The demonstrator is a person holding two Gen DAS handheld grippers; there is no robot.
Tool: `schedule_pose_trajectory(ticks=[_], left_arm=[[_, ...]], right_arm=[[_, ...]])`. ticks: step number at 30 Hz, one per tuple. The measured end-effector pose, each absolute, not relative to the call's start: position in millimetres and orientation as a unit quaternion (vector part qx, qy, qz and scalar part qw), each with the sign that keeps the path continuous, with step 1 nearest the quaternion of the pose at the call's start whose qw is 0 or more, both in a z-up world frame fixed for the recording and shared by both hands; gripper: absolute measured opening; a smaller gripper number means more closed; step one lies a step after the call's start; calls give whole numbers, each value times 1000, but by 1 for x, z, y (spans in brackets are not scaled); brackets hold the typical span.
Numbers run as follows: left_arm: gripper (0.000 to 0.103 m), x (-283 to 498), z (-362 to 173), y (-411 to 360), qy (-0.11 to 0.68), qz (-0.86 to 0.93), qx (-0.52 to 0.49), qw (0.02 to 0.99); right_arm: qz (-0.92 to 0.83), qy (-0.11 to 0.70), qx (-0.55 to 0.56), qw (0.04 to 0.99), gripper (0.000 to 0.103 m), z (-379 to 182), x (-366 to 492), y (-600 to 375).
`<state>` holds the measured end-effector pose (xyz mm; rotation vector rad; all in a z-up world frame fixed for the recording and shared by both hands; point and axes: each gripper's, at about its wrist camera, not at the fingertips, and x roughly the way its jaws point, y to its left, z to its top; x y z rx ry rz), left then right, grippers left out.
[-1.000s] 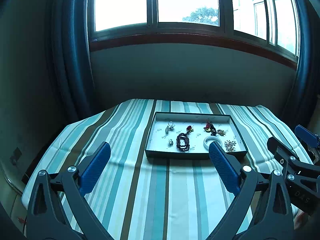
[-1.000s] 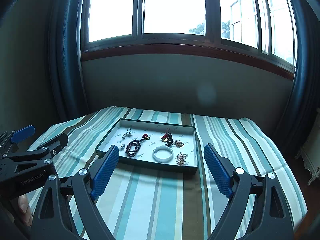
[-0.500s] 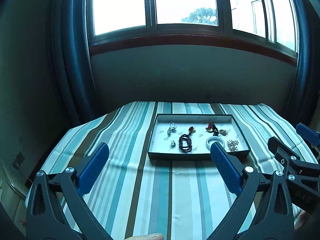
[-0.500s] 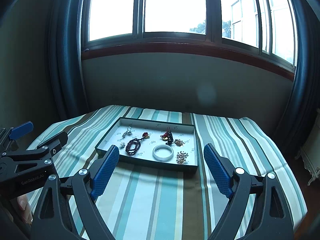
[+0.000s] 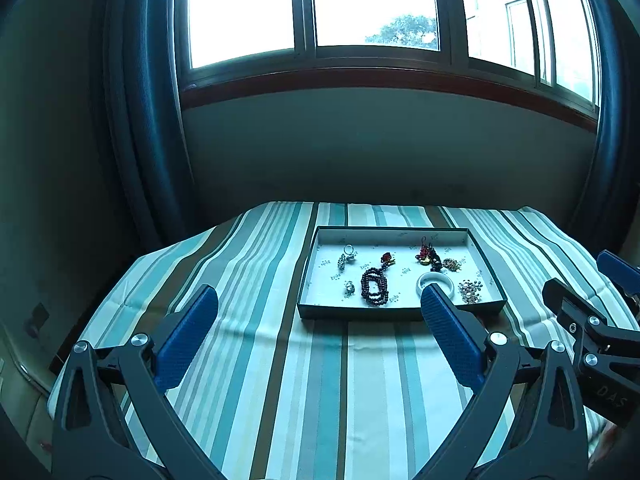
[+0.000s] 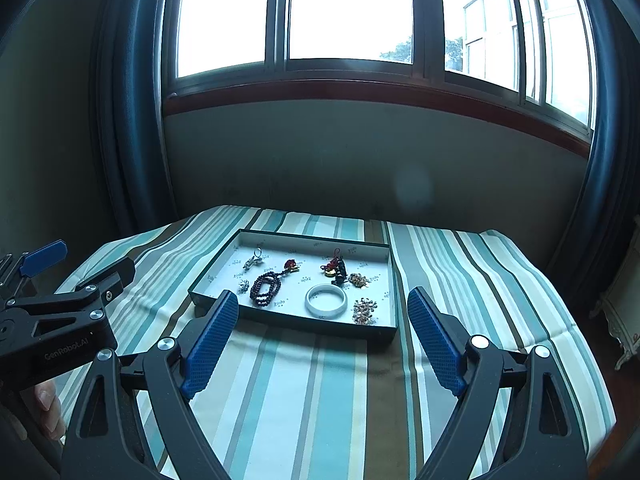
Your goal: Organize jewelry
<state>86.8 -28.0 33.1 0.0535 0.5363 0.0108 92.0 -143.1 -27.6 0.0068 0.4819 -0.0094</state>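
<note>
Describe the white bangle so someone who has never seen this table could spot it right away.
On the striped tablecloth sits a shallow dark tray of jewelry. Near its front edge lies the white bangle, between dark red beads and a pale cluster. It is the only plain, smooth ring.

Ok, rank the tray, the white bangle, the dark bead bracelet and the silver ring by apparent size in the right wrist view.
1. tray
2-3. dark bead bracelet and white bangle: look alike, not ranked
4. silver ring
</note>
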Motion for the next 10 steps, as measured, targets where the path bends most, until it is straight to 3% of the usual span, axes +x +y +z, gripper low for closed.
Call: schedule_pose_trajectory(ticks=[10], left_arm=[[101, 116, 14, -7, 292, 32, 20, 956]], right_arm=[[-17, 257, 12, 966, 85, -40, 113, -164]])
